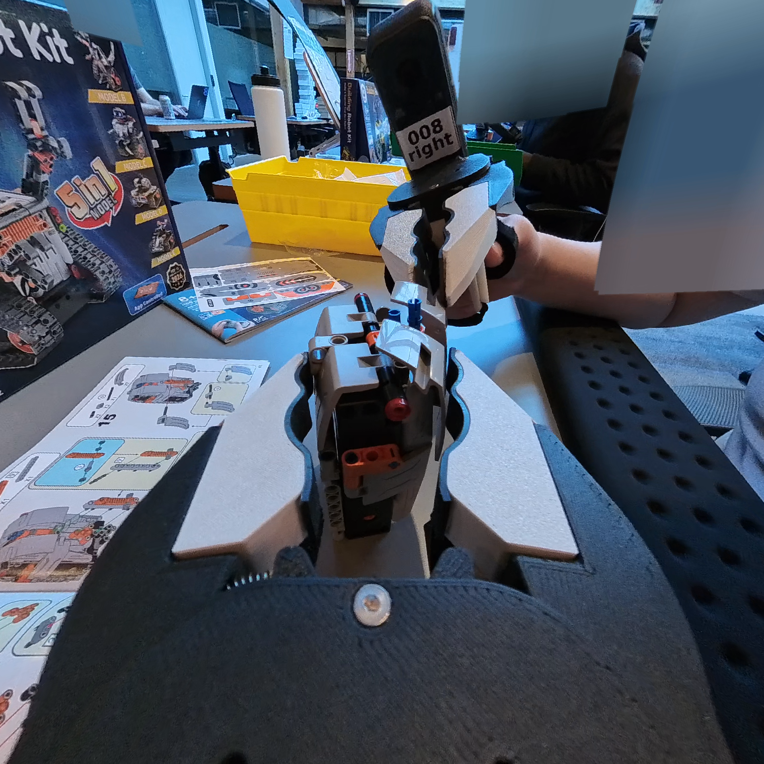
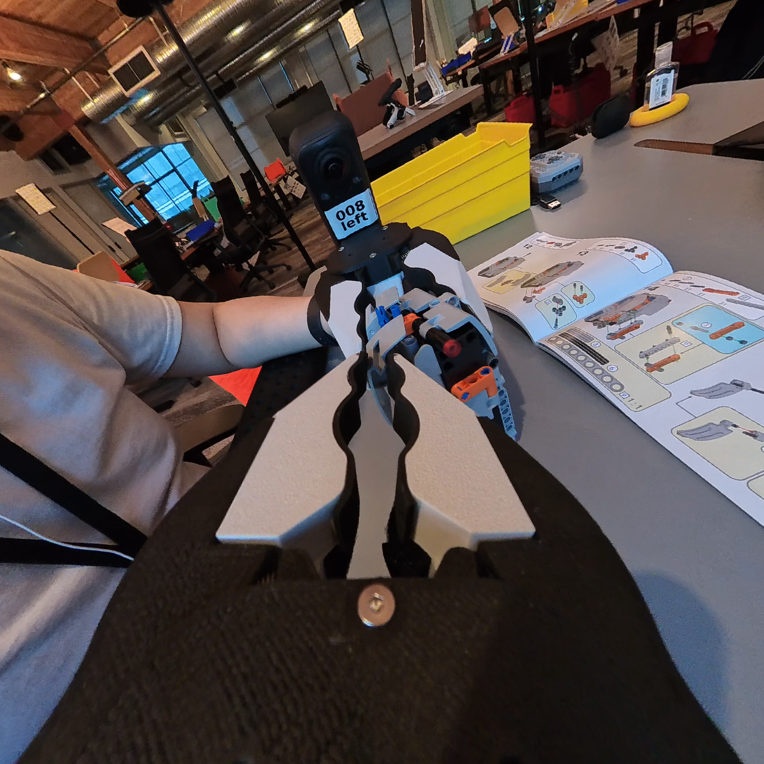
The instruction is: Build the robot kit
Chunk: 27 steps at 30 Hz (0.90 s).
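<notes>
My left gripper (image 1: 376, 366) is shut on a brick-built model (image 1: 359, 417) of grey, black and orange parts, and holds it upright above the grey table (image 1: 231, 330). A black axle with red ends (image 1: 397, 407) runs across the model's top. My right gripper (image 2: 380, 357) comes down from above and is shut on a thin grey panel (image 2: 382, 374) at the model's right side, next to blue pins (image 1: 413, 308). In the left wrist view the right gripper (image 1: 430, 297) points down at the model. In the right wrist view the model (image 2: 454, 351) sits between the left gripper's white fingers (image 2: 341, 306).
An open instruction booklet (image 1: 124, 434) lies left of the model. The kit box (image 1: 62, 206) stands at far left, with a sticker sheet (image 1: 264, 281) beside it. A yellow bin (image 1: 314, 198) is behind. A grey battery box (image 2: 556, 167) sits past it. A black perforated chair (image 1: 661, 454) is right. The grippers are tip to tip, or close to it.
</notes>
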Each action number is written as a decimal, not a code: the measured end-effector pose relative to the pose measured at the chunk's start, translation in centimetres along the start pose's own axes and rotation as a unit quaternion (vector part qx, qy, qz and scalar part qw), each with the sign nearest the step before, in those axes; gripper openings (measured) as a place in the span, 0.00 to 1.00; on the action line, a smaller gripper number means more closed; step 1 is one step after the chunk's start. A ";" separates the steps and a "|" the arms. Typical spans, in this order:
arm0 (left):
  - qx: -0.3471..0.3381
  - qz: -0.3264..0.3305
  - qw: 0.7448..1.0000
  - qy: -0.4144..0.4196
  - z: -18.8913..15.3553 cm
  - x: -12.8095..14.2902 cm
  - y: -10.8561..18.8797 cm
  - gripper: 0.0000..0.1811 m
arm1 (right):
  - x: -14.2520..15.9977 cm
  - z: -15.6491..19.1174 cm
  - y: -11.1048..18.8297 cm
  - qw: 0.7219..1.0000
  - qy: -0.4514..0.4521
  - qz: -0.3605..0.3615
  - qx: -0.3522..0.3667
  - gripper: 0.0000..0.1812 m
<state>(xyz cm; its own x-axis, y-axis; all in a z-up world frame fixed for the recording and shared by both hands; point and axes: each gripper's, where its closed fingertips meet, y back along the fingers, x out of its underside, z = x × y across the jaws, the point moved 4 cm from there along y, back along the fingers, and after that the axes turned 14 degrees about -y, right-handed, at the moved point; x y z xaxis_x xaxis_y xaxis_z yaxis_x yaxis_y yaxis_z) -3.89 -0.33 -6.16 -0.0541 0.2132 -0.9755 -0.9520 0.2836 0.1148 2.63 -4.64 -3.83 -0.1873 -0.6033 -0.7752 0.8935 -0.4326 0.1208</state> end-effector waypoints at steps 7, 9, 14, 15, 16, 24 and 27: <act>-0.005 0.002 1.000 -0.005 0.1 0.0 0.0 0.35 | 0.0 -0.2 -0.1 0.999 -0.047 -0.012 -0.022 0.03; -0.007 0.006 1.000 -0.011 0.1 0.1 0.0 0.35 | -0.1 -0.1 -0.1 0.999 -0.038 -0.011 -0.019 0.03; -0.006 0.005 1.000 -0.009 0.2 0.1 0.1 0.35 | -0.3 -0.2 -0.3 0.998 -0.062 -0.018 -0.020 0.03; -0.006 0.004 1.000 -0.008 0.2 0.1 0.1 0.35 | -0.3 -0.3 -0.3 0.997 -0.077 -0.019 -0.026 0.03; -0.006 0.003 1.000 -0.006 0.2 0.1 0.1 0.35 | -0.3 -0.4 -0.2 0.995 -0.089 -0.022 -0.029 0.03; -0.017 -0.001 1.000 -0.005 0.4 0.2 0.1 0.35 | -0.2 -0.2 0.0 0.999 0.013 -0.022 0.043 0.04; -0.024 -0.003 1.000 -0.008 0.4 0.2 0.1 0.35 | 0.1 -0.4 0.1 0.997 0.033 -0.012 0.067 0.04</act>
<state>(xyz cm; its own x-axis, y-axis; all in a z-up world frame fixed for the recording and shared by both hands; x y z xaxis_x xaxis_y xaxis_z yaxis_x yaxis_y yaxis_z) -3.87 0.13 -6.25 -0.0436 0.2261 -0.9731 -0.9655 0.2407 0.0992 2.87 -4.45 -4.11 -0.1771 -0.5475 -0.8179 0.8250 -0.5357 0.1800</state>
